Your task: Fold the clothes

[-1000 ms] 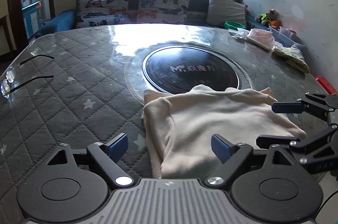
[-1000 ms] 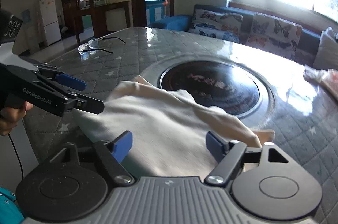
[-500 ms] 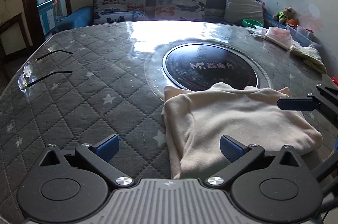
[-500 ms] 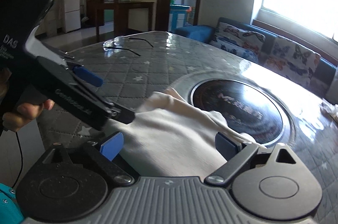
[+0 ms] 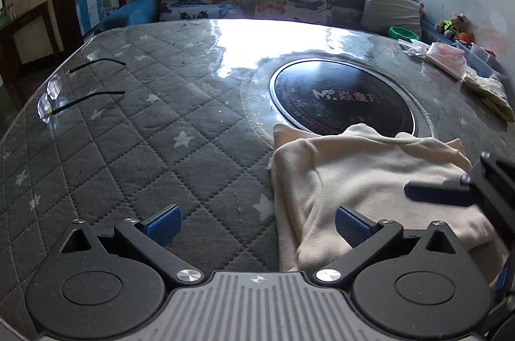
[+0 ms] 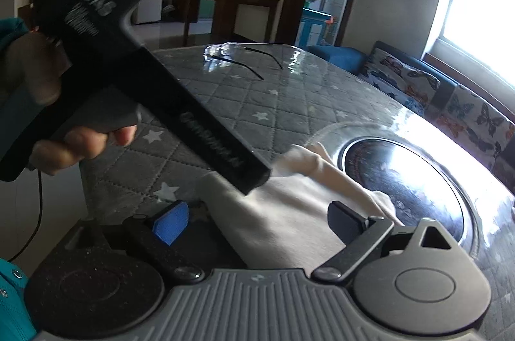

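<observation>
Up close in the left wrist view, the left gripper (image 5: 257,220) hangs released, the cream garment (image 5: 363,180) folded near right on the table (image 5: 145,132). Right wrist view: the right gripper (image 6: 254,220) gapes empty above the garment's near edge.

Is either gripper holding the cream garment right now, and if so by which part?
Nothing is held. Left gripper and right gripper are both open, hovering over the folded cream garment.

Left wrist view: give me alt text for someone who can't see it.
A folded cream garment lies on a grey quilted table beside a round black inset. The open left gripper hovers at its near edge, the right gripper's fingers enter from the right, and glasses rest far left.
</observation>
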The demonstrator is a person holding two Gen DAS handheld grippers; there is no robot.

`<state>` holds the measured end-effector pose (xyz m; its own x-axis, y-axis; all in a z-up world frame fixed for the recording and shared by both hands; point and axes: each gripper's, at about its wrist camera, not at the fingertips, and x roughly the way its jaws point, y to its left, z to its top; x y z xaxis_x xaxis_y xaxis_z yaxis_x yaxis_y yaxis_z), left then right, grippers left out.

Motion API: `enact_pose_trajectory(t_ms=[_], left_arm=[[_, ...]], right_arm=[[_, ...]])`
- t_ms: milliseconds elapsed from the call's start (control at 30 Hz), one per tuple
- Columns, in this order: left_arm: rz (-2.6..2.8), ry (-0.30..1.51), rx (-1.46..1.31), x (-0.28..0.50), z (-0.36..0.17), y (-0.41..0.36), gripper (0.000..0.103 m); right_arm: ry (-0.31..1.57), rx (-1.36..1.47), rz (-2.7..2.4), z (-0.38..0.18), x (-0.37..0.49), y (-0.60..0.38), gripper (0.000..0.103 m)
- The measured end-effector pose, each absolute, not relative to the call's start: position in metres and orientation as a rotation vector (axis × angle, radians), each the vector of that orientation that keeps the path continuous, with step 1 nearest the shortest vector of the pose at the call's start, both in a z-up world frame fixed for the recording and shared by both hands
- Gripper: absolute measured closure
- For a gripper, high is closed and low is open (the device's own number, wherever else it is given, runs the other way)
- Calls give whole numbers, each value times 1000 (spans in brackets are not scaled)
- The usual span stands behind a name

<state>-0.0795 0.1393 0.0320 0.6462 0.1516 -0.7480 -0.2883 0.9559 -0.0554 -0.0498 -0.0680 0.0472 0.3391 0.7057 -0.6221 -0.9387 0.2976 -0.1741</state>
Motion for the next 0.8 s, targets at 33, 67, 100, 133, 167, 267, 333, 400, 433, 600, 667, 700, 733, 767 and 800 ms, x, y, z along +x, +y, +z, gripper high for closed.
enact_pose_trajectory(t_ms=[33, 67, 100, 133, 167, 267, 333, 400, 433, 600, 667, 700, 733, 767, 800], left_arm=[[255, 834, -177, -79, 32, 140, 0], [259, 836, -179, -79, 32, 141, 0], [262, 838, -179, -78, 31, 142, 0], [266, 840, -179, -78, 31, 143, 0], [270, 841, -181, -78, 31, 144, 0], [283, 841, -189, -77, 31, 149, 0], [293, 841, -196, -77, 31, 153, 0], [303, 843, -207, -76, 32, 158, 0], [309, 845, -213, -75, 32, 160, 0], [326, 849, -255, -74, 32, 169, 0], [328, 851, -276, -73, 31, 173, 0], [330, 853, -284, -73, 31, 174, 0], [332, 854, -292, -72, 31, 175, 0], [331, 855, -302, -72, 31, 175, 0], [328, 854, -313, -71, 32, 176, 0]], right_arm=[[479, -577, 1153, 46, -51, -67, 11], [480, -587, 1157, 44, -53, -64, 12], [479, -593, 1156, 43, -55, -63, 13], [481, -599, 1158, 42, -56, -61, 14], [483, -604, 1160, 40, -57, -60, 16], [485, -616, 1159, 39, -60, -56, 19], [484, -624, 1162, 38, -63, -54, 22], [483, -628, 1161, 37, -64, -52, 25], [485, -629, 1159, 36, -64, -52, 27], [486, -636, 1153, 33, -67, -47, 36], [469, -649, 1150, 32, -69, -45, 39], [460, -656, 1149, 32, -69, -43, 44], [455, -662, 1147, 31, -71, -42, 47], [449, -668, 1144, 30, -72, -41, 54], [446, -671, 1141, 29, -73, -40, 56]])
